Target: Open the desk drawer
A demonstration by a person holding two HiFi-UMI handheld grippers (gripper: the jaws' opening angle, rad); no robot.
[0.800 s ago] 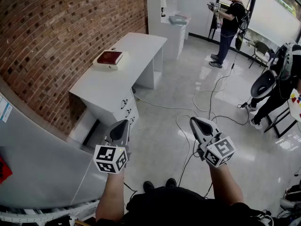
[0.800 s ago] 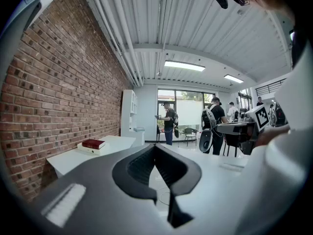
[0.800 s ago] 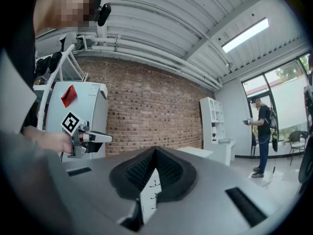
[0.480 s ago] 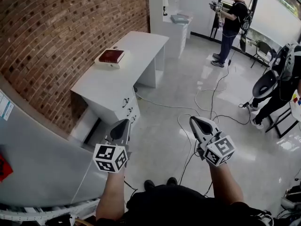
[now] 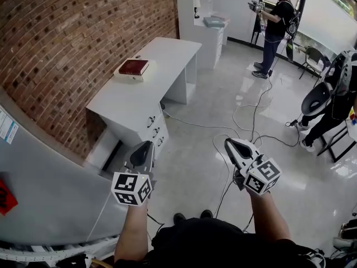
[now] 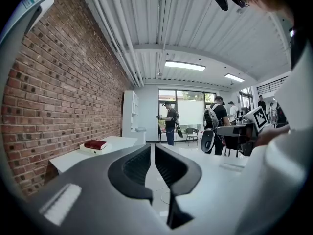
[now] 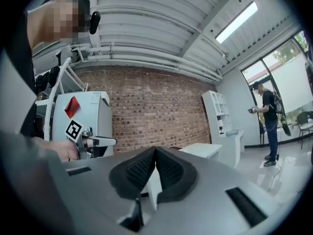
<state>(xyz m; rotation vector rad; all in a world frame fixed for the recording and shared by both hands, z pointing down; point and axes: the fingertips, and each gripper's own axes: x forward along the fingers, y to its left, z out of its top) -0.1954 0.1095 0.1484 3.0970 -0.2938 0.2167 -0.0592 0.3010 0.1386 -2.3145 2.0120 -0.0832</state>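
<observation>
A white desk stands against the brick wall, ahead and to the left of me. Its drawer stack faces the floor side, with three dark handles, all drawers closed. A red book lies on a pale pad on the desktop. My left gripper hovers shut and empty in front of the drawers, well short of them. My right gripper is shut and empty too, out over the floor. The left gripper view shows its jaws together, desk and book to the left. The right gripper view shows closed jaws.
Cables trail across the glossy floor between me and the desk. A grey cabinet stands close on my left. A white shelf unit is beyond the desk. One person stands at the back, another at the right.
The head view has drifted slightly, so the desk and book sit a little further right. Both grippers stay shut in the same pose.
</observation>
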